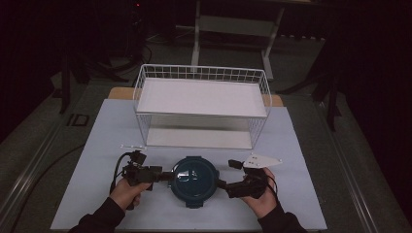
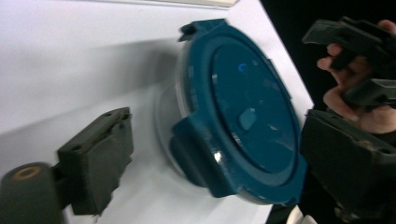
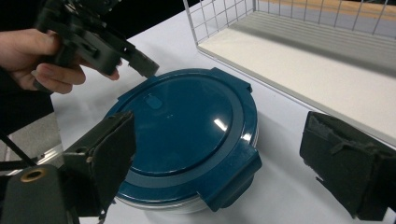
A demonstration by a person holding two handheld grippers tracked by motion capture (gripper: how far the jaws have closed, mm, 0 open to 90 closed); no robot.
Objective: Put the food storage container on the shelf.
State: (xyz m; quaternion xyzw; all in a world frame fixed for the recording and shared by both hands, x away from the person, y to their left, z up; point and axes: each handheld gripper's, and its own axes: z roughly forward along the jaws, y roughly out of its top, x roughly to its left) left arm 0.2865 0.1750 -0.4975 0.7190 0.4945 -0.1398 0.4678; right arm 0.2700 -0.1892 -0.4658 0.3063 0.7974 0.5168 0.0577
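While both hands rest low on the white tabletop [image 1: 97,145], a round container [image 1: 194,180] stands between them, near the front edge. It has a dark teal plastic lid [image 3: 187,126], smooth and glossy, with a raised ring around a flat middle and a small oval mark on top. Four square clip flaps stick out from the lid's rim; one flap [image 3: 233,179] points toward the right tool. Under the lid a clear, pale body shows as a thin band.

The left tool [image 2: 215,154] is released: its two black jaws, blocky and matt with a rough padded face, stand on either side of a lid flap [image 2: 196,154] without pressing it. The right tool [image 3: 219,172] is also released, its jaws wide apart with the lid's edge between them, not touching.

Behind the container, further from the person, stands a white wire basket shelf [image 1: 201,104] with a thin square mesh wall and two flat white boards, one above the other. It is well apart from the container.
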